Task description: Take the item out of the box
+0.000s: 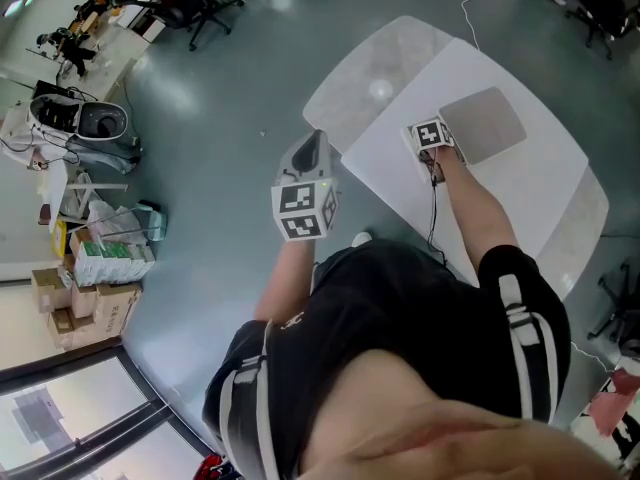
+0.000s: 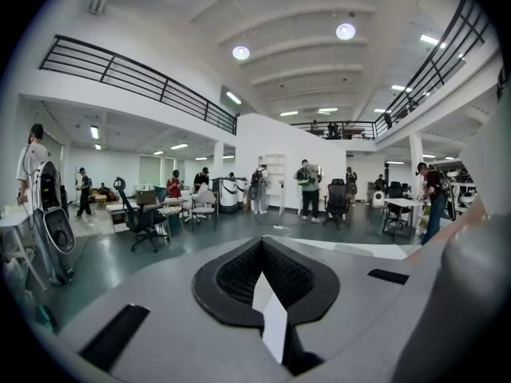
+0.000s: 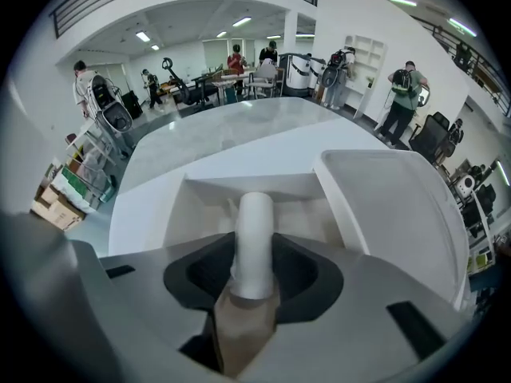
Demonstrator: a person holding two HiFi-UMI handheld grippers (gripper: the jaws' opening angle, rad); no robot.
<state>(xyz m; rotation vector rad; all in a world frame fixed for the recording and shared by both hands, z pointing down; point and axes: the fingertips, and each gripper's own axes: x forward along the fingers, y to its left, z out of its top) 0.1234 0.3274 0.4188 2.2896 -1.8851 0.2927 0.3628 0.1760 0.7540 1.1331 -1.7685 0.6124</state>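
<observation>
A white box (image 3: 209,188) stands open on the white table (image 1: 530,203), its lid (image 3: 383,206) folded out to the right. In the head view the lid (image 1: 483,123) shows as a grey rounded square. A white cylinder (image 3: 255,222) lies in the box and runs up between the jaws of my right gripper (image 3: 254,255), which points steeply down into the box and stands open around it. A tan piece shows below the cylinder. My right gripper (image 1: 432,140) hangs just left of the lid. My left gripper (image 1: 313,140) is off the table's left edge, over the floor. My left gripper (image 2: 261,268) is shut, with a thin white strip at the seam.
A second pale tabletop (image 1: 375,68) lies behind the white one. A black cable (image 1: 434,213) trails from my right hand. Cardboard boxes (image 1: 85,303) and a machine (image 1: 85,123) stand at far left. Office chairs (image 2: 142,218) and several people (image 2: 308,186) fill the hall.
</observation>
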